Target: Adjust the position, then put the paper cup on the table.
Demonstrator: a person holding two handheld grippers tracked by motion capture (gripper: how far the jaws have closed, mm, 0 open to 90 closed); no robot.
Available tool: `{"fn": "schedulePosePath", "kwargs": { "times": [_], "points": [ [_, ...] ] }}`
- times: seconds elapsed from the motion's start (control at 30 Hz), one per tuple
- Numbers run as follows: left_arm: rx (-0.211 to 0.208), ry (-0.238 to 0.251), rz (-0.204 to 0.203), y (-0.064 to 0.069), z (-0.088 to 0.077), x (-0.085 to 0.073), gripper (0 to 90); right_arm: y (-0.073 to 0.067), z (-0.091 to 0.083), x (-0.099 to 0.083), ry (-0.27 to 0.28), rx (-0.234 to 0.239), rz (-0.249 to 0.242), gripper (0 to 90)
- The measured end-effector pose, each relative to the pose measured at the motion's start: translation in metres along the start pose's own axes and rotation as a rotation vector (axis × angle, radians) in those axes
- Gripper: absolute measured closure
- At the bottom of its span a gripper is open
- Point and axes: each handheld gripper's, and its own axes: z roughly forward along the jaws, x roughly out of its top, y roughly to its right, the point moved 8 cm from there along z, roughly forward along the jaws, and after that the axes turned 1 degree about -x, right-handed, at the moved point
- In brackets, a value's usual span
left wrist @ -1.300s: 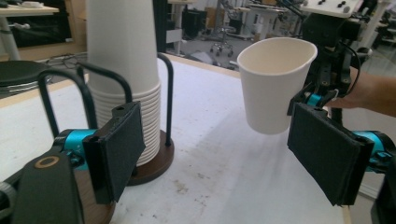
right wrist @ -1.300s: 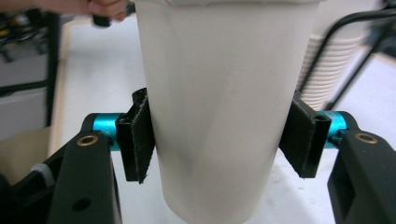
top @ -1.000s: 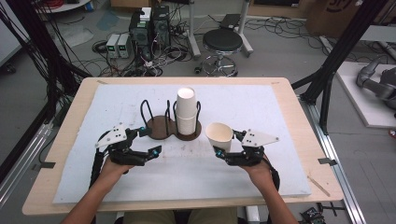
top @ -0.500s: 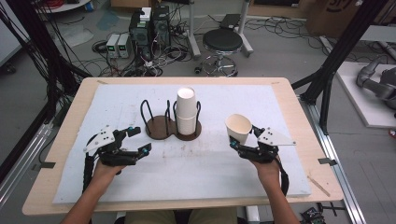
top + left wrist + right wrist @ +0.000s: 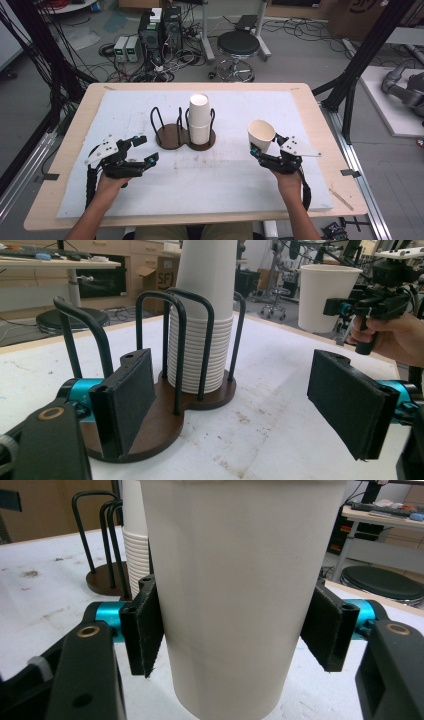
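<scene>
A single white paper cup (image 5: 260, 134) is held just above the table, tilted, right of the holder. My right gripper (image 5: 265, 146) is shut on it; both pads (image 5: 145, 630) touch its sides, though the jaws have just been opening a little. The cup (image 5: 240, 590) sits between the jaws in the right gripper view. A tall stack of white cups (image 5: 199, 120) stands in the right ring of a dark wooden holder (image 5: 172, 139) with black wire loops; its left ring is empty. My left gripper (image 5: 147, 149) rests low at the table's left, open, with nothing between its pads (image 5: 127, 400).
A white mat (image 5: 240, 175) covers the wooden table (image 5: 310, 95). Beyond the far edge stand a black stool (image 5: 239, 44), electronics boxes and cables on the floor. Black frame posts rise at both sides.
My right gripper has carried the cup to the right, away from the stack, and tipped it. My left gripper has drawn back to the left, away from the holder.
</scene>
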Motion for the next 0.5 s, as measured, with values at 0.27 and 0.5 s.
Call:
{"fn": "schedulePosePath", "kwargs": {
  "times": [0.27, 0.5],
  "points": [
    [0.008, 0.011, -0.005, -0.002, -0.002, 0.001, 18.9, 0.011, 0.0, 0.0, 0.013, -0.048, 0.02, 33.8],
    [0.008, 0.008, -0.006, -0.003, -0.002, -0.001, 19.0, 0.022, 0.007, -0.006, -0.013, -0.102, 0.028, 33.9]
  ]
}}
